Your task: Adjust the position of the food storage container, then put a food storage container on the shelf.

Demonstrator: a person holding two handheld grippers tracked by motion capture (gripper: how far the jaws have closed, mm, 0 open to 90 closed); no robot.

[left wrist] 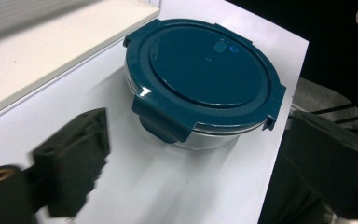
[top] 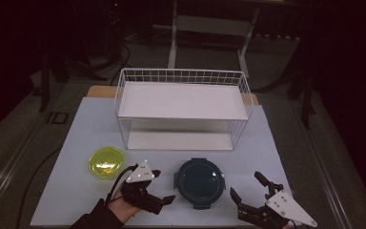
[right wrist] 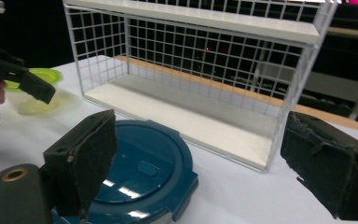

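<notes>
White table (top: 76, 143) with a two-level white wire rack (top: 183, 109) sitting toward the far side, both shelves bare. In front of the rack, near the table's front edge, a round glass container with a dark teal clip-on lid (top: 199, 182), lid on and clips down as far as can be told from the left gripper view (left wrist: 205, 70). Off to its left, well apart from it, a smaller container with a yellow-green lid (top: 105, 162), also closed; spotted again at the left edge of the right gripper view (right wrist: 39, 88), partly behind the other gripper's jaw. Left gripper (top: 159, 188) held in a hand (top: 124, 205) just left of the teal container, jaws spread wide and pointing toward it, not touching anything; same story in its own view, one jaw blurry low on the left, the other out past the table's edge on the right, container sitting beyond the gap. Right gripper (top: 248, 188) just right of the teal container at the table's front right corner, jaws likewise wide apart and gripping nothing. From the right gripper view, teal lid (right wrist: 140, 177) low and partly behind the left jaw, rack (right wrist: 200, 84) straight ahead across the gap. Dark floor and cables around the table.
</notes>
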